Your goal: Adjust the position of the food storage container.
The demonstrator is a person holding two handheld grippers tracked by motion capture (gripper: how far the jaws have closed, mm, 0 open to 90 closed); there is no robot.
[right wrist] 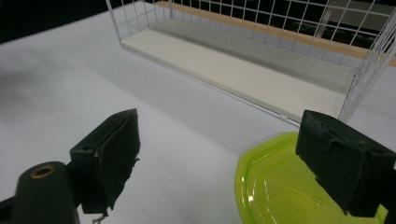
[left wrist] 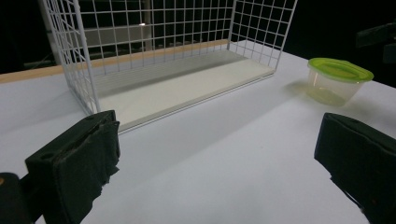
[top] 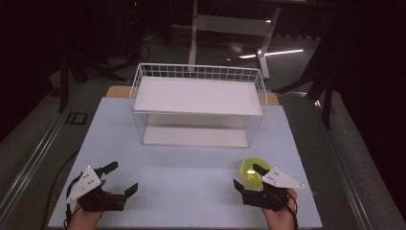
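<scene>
A small clear container with a lime-green lid (top: pixel 250 168) stands on the white table top (top: pixel 191 182) at the front right. My right gripper (top: pixel 249 176) hovers at it, open, its far finger over the lid and its near finger to the left of it. In the right gripper view the lid (right wrist: pixel 275 186) lies under the right-hand finger (right wrist: pixel 345 163), and nothing is pinched by that gripper (right wrist: pixel 229 158). My left gripper (top: pixel 122 177) is open near the front left edge, holding nothing. The left gripper view has its jaws wide apart (left wrist: pixel 217 158), with the container (left wrist: pixel 338 79) farther off to the right.
A white wire rack (top: pixel 198 103) with an upper and a lower shelf stands at the back middle of the table; its lower shelf (left wrist: pixel 187 86) faces the grippers. Bare white surface lies between the two hands. The floor around is dark, with a white stand (top: pixel 230 24) behind.
</scene>
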